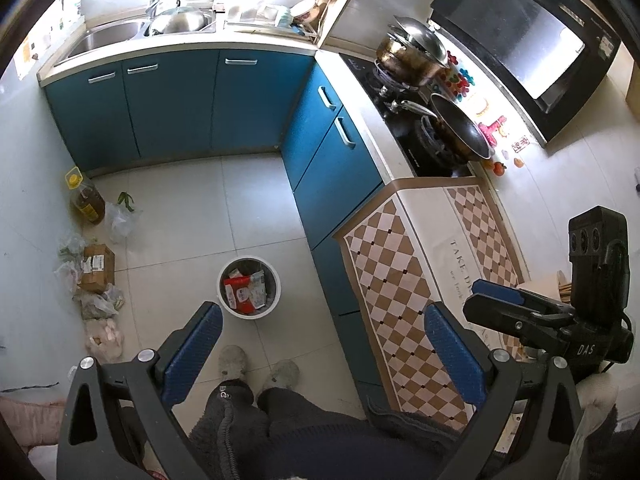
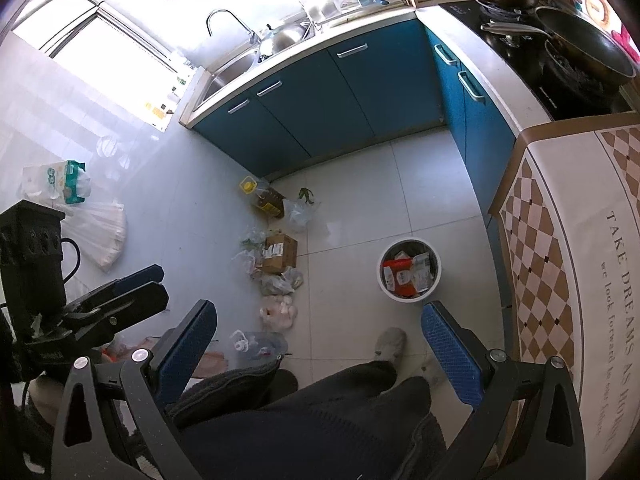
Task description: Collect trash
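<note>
A white round trash bin (image 1: pixel 248 314) stands on the tiled floor beside the blue cabinets, holding red and white wrappers (image 1: pixel 240 292). My left gripper (image 1: pixel 326 344) hovers high above the floor, open, with nothing between its blue pads. The right gripper (image 1: pixel 474 296) shows side-on at the right, over the checkered counter cloth. In the right wrist view the same bin (image 2: pixel 408 296) and its wrappers (image 2: pixel 400 276) lie ahead of my right gripper (image 2: pixel 320 344), which is open and empty. The left gripper (image 2: pixel 162 282) appears at the far left.
Along the left wall sit an oil bottle (image 1: pixel 86 200), a cardboard box (image 1: pixel 98 268), plastic bags and a pink bag (image 1: pixel 104 338). A checkered cloth (image 1: pixel 400 280) covers the counter; pans sit on the stove (image 1: pixel 416 136). A person's legs and slippers (image 1: pixel 234 360) are below.
</note>
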Available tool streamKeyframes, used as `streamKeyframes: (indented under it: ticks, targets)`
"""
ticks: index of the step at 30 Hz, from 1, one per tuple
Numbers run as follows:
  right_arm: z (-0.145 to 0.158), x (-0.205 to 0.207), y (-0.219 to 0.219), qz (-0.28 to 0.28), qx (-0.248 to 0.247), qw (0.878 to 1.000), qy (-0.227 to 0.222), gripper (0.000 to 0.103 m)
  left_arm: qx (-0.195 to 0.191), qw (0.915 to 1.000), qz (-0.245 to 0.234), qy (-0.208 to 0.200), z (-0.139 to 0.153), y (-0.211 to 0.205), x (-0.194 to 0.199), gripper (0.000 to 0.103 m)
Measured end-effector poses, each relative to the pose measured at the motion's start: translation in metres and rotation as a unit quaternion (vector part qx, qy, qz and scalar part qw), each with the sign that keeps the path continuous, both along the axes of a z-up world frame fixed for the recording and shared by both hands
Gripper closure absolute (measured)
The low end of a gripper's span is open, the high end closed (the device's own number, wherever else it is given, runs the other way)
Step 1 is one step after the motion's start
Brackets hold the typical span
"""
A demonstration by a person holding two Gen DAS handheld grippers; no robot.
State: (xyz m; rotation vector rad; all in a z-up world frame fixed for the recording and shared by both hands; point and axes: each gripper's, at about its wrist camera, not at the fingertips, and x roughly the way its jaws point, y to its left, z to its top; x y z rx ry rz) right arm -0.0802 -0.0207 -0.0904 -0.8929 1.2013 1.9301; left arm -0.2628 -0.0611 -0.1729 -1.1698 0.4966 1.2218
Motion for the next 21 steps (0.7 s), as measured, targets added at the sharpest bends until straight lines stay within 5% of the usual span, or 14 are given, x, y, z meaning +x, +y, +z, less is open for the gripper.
streamKeyframes:
  ticks: [21]
  targets:
    - [0.002,0.013,-0.002,-0.012,0.003,1.0,0.004,0.0,0.001,1.0,-0.006,-0.001,0.004,0.006,0.009,0.0]
